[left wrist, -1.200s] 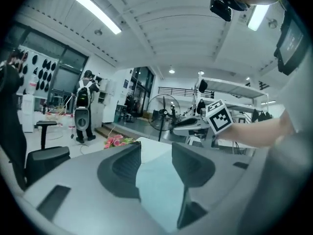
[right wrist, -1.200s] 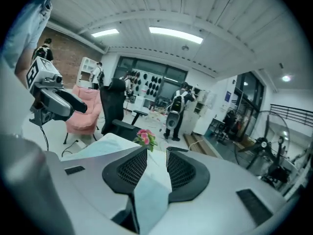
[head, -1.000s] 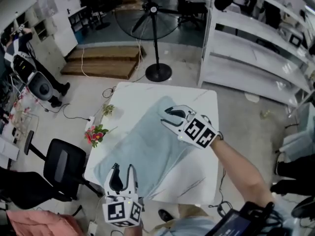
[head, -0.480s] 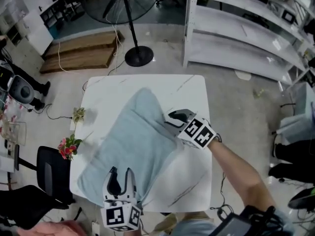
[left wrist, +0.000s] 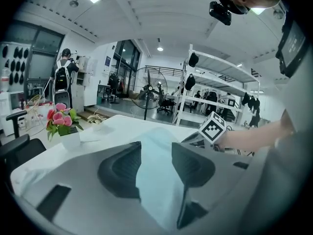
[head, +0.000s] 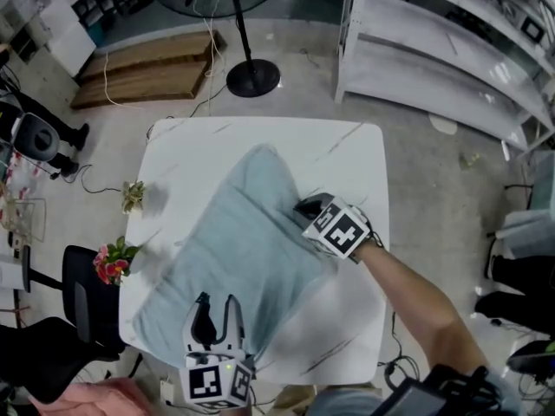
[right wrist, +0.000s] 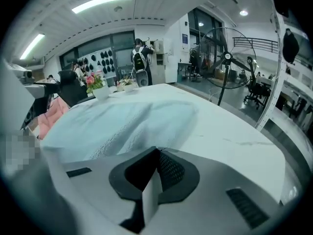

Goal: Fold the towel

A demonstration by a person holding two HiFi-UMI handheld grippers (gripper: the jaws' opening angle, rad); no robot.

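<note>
A light blue towel (head: 243, 241) lies spread diagonally across the white table (head: 338, 146). My right gripper (head: 305, 208) is down at the towel's right edge. Its jaws have just closed, and in the right gripper view (right wrist: 157, 153) a thin sliver of cloth shows pinched between the pads, with the towel (right wrist: 122, 126) stretching ahead. My left gripper (head: 217, 306) hovers at the towel's near corner by the table's front edge. It stands open, and the towel (left wrist: 154, 173) shows through the gap between its fingers (left wrist: 156, 146).
A pot of pink flowers (head: 108, 263) and a small plant (head: 133, 195) stand at the table's left edge. A black chair (head: 82, 306) is on the floor at the left. A standing fan's base (head: 251, 76) and white shelving (head: 451, 50) are beyond the table.
The right gripper has come down onto the towel's right edge and its jaws have gone from open to shut. The left gripper has sunk slightly toward the near corner.
</note>
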